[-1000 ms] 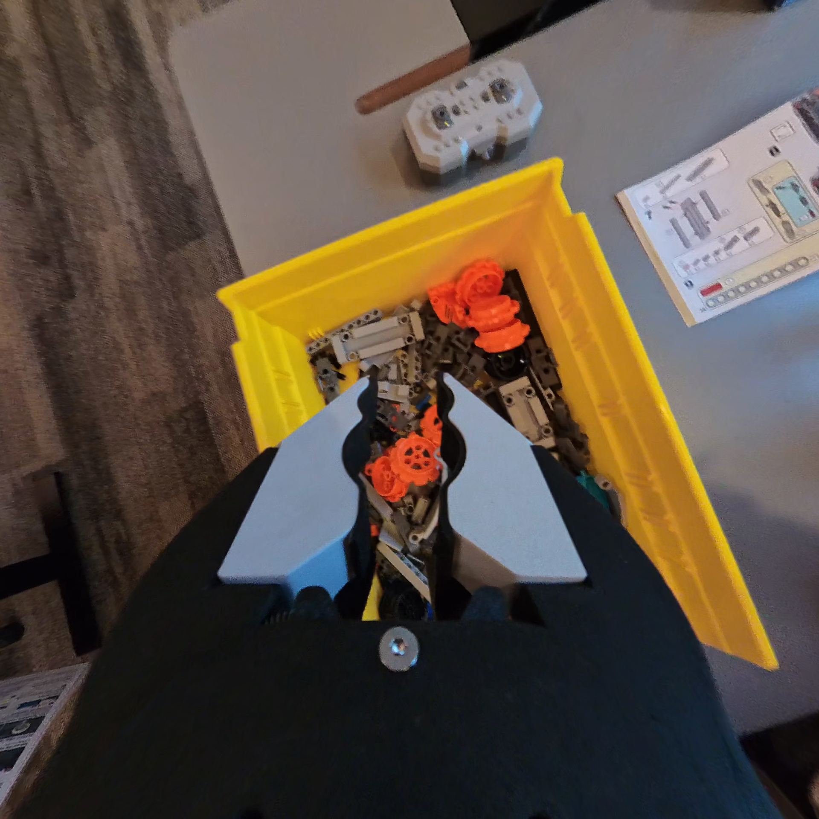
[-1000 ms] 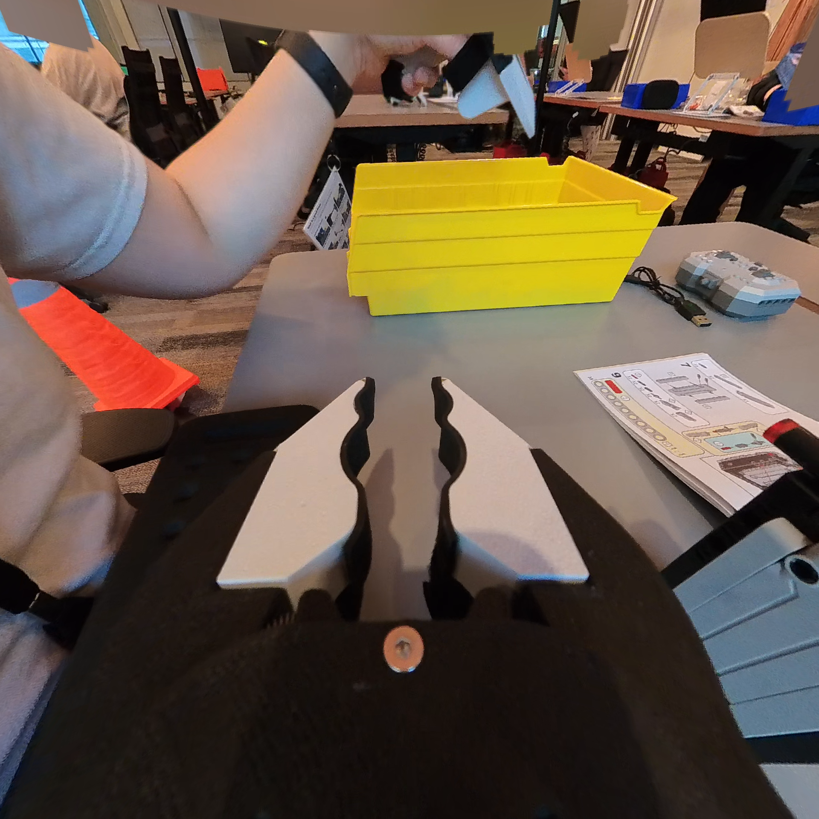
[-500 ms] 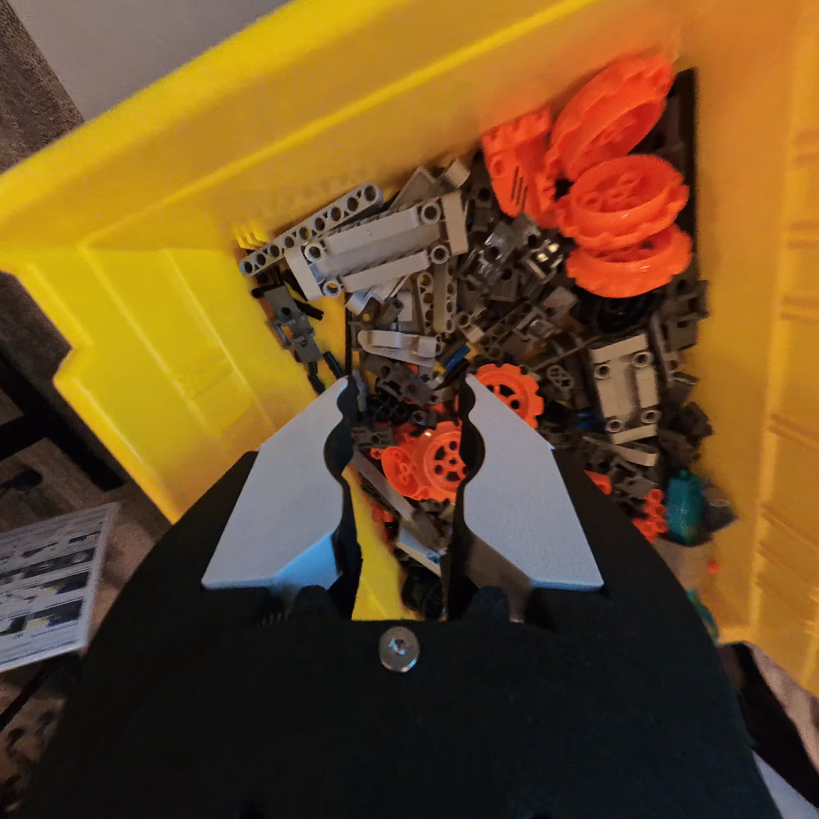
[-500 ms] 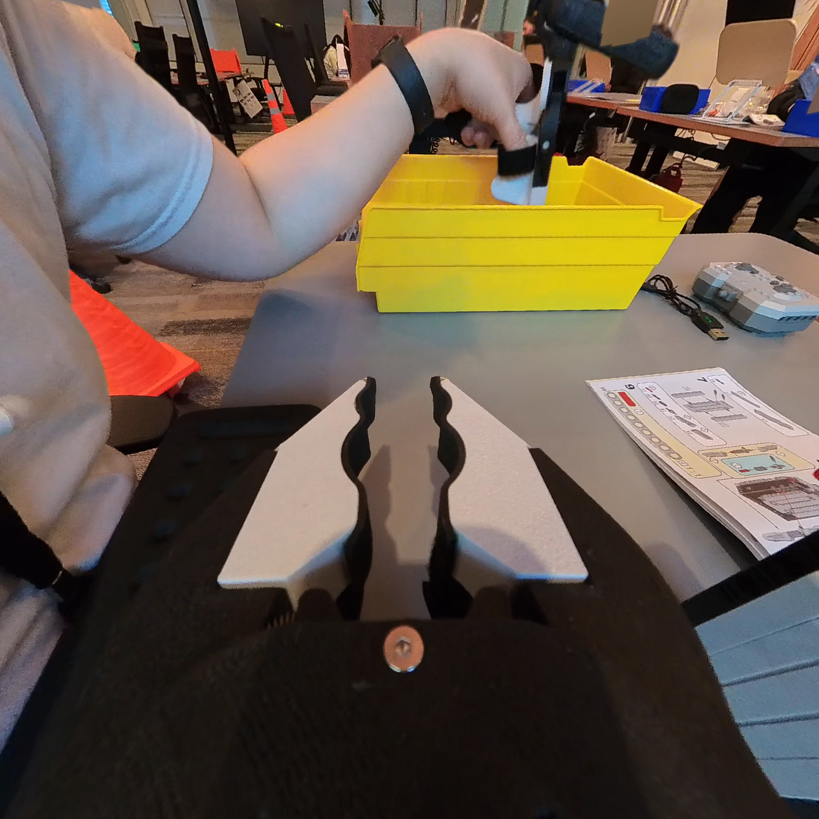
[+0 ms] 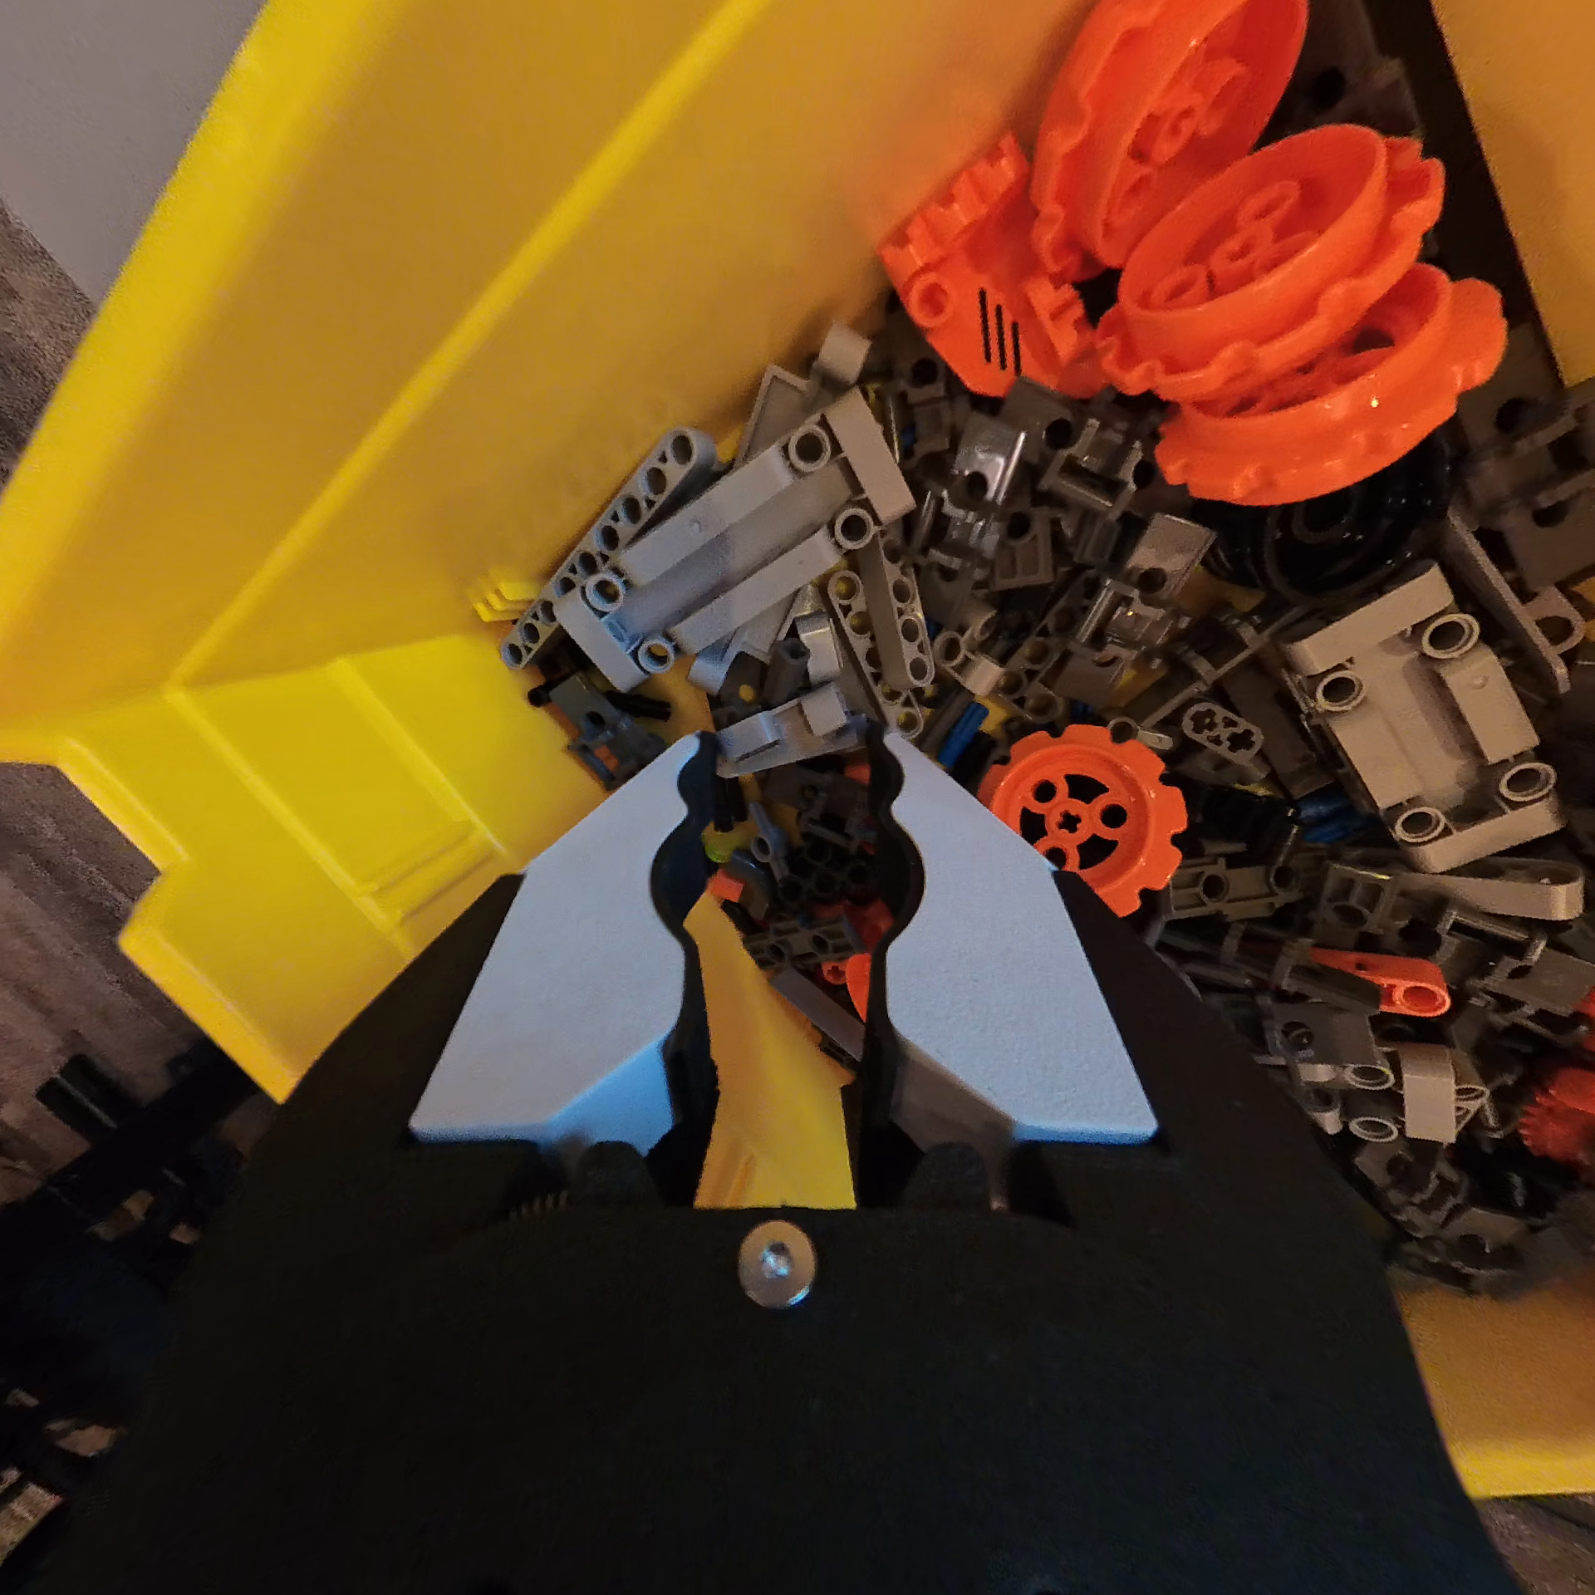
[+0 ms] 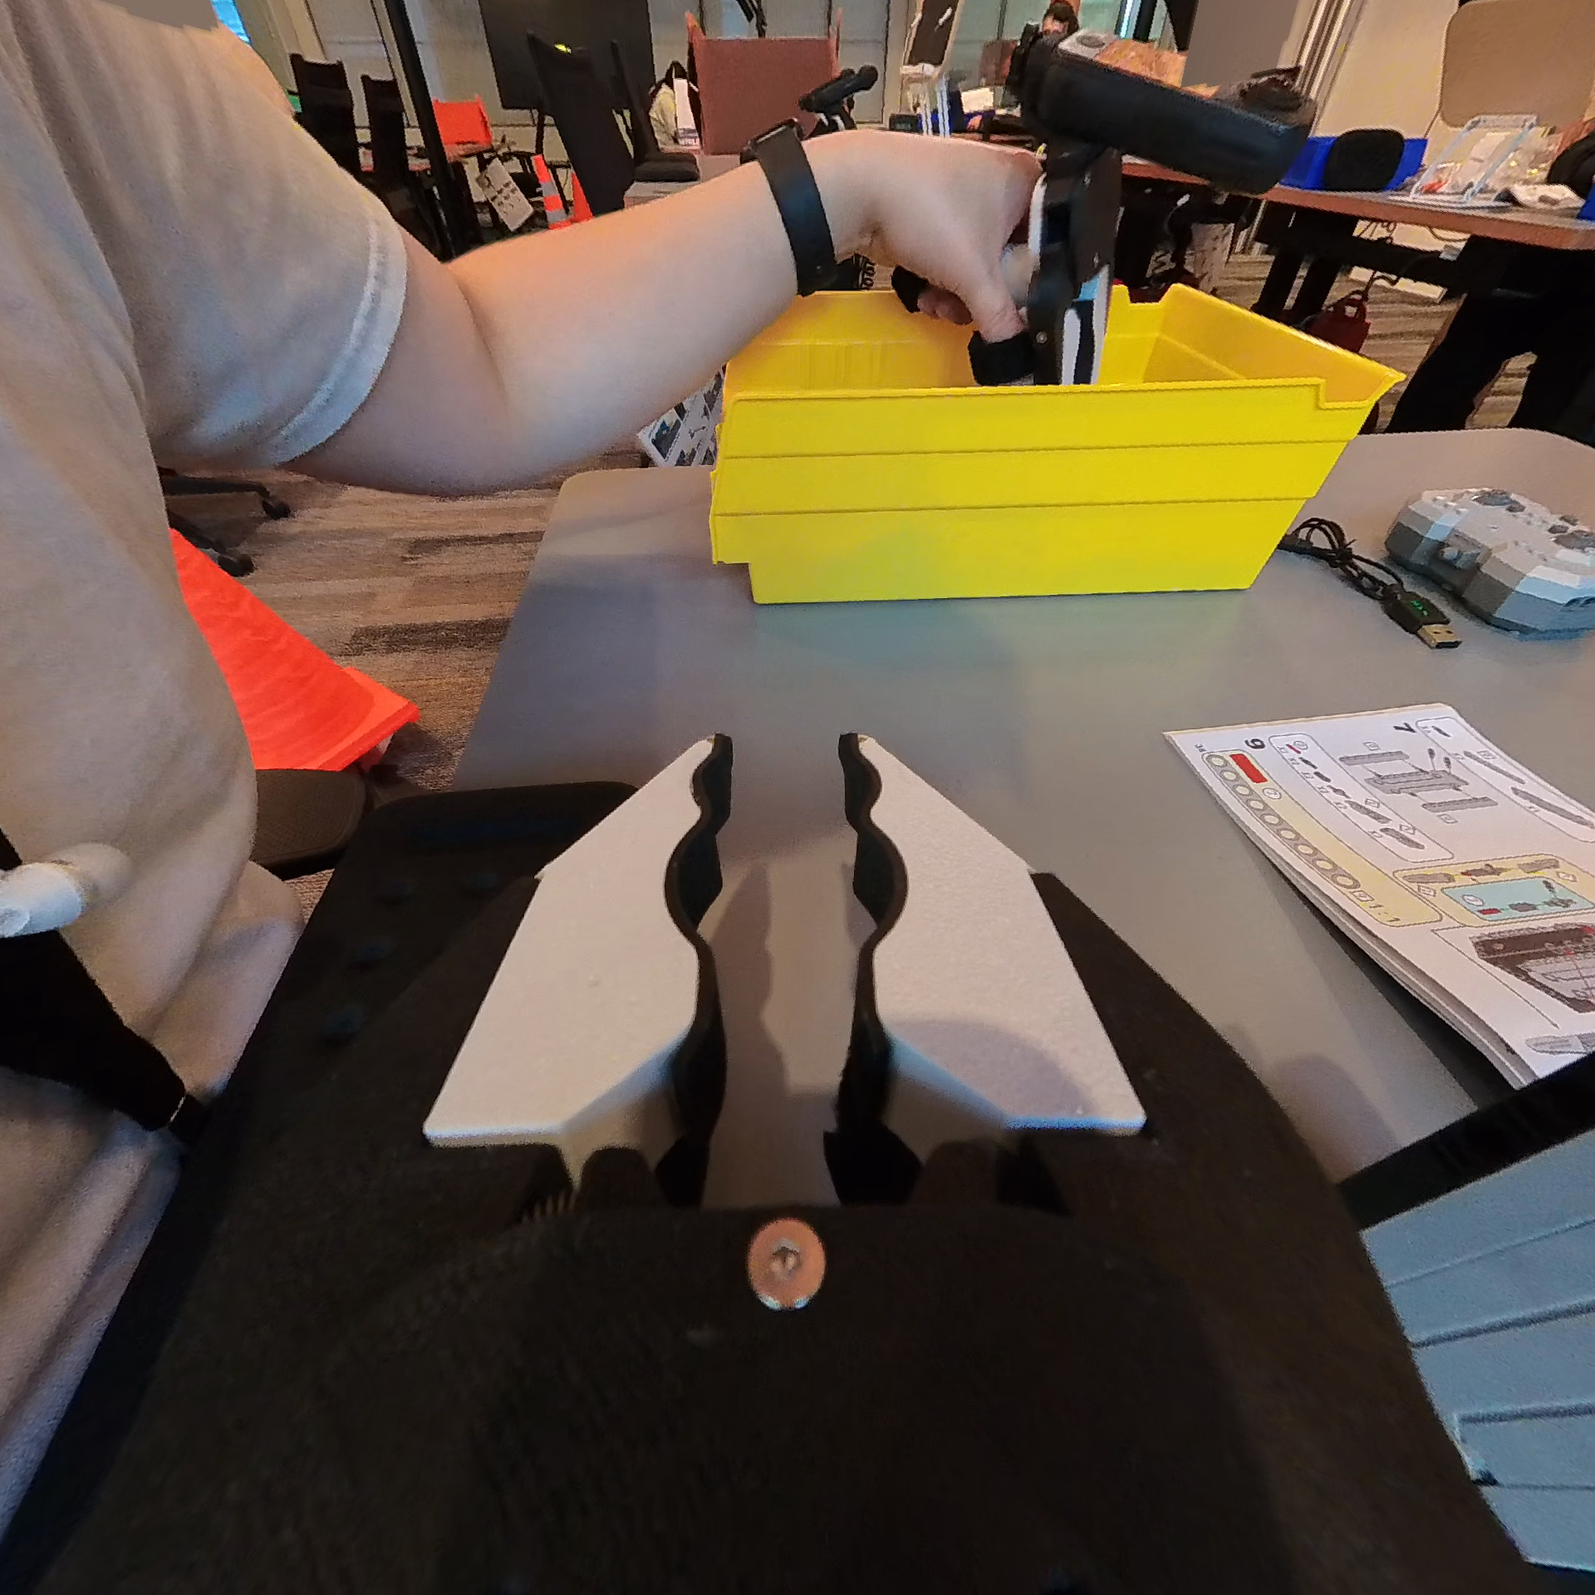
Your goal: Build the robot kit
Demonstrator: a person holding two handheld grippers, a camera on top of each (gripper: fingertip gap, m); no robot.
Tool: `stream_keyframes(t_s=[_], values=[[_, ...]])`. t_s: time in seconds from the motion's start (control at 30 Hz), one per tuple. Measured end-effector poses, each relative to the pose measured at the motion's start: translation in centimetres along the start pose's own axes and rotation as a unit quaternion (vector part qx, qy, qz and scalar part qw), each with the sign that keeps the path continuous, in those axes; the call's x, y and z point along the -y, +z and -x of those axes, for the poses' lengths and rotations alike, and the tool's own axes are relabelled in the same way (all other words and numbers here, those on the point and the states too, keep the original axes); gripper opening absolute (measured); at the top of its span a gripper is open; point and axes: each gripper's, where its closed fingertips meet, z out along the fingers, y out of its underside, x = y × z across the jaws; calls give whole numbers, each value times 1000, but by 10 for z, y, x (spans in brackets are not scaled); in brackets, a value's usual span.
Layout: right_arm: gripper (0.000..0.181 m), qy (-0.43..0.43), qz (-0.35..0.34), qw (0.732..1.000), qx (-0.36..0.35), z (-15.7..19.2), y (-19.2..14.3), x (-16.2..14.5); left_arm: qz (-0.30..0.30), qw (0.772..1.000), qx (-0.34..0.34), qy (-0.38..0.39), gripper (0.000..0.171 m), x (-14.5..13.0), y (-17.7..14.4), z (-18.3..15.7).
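Left gripper (image 5: 790, 751): lowered inside the yellow bin (image 5: 362, 483), jaws spread with nothing pinched, tips just above a heap of small building pieces; a light grey connector piece (image 5: 790, 725) lies right at the fingertips, and small black, grey and orange bits show in the gap between the fingers. Bin contents: a small orange gear wheel (image 5: 1079, 816) just beside the right-hand finger; a light grey ribbed block (image 5: 734, 552) with a holed grey beam (image 5: 604, 535) alongside it, against the bin's far wall; three large orange wheel rims (image 5: 1269, 259) stacked overlapping in the far corner, an orange curved panel (image 5: 975, 276) touching them; a black tyre (image 5: 1346, 535) beneath the rims; a grey motor-like block (image 5: 1415, 725) to the right; an orange short link (image 5: 1381, 988) among dark grey pieces nearer the camera. Right gripper (image 6: 784, 751): held low over the grey table (image 6: 992, 690), jaws spread and empty, well apart from the bin. From the right wrist view the bin (image 6: 1018, 483) stands at the far side of the table, with a person's hand (image 6: 932, 216) holding the left gripper (image 6: 1074, 345) down into it; a black wristband (image 6: 803, 207) on that wrist. Also on the table: an open instruction booklet (image 6: 1415, 872) to the right of the right gripper; a grey control unit (image 6: 1502, 552) at the far right; a black cable with a plug (image 6: 1372, 587) between it and the bin. Orange plastic object (image 6: 285, 673) on the floor at the left
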Motion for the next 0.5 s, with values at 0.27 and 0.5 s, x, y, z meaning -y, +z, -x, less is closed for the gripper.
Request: stream_keyframes(t_s=[0.27,0.5], values=[[25,-8,6,1000,-1,1,-1,-1,49,998,-26,22,11,-6,3,-2],[25,-8,2,1000,2,3,-2,1,59,998,4,3,3,-10,-4,9]])
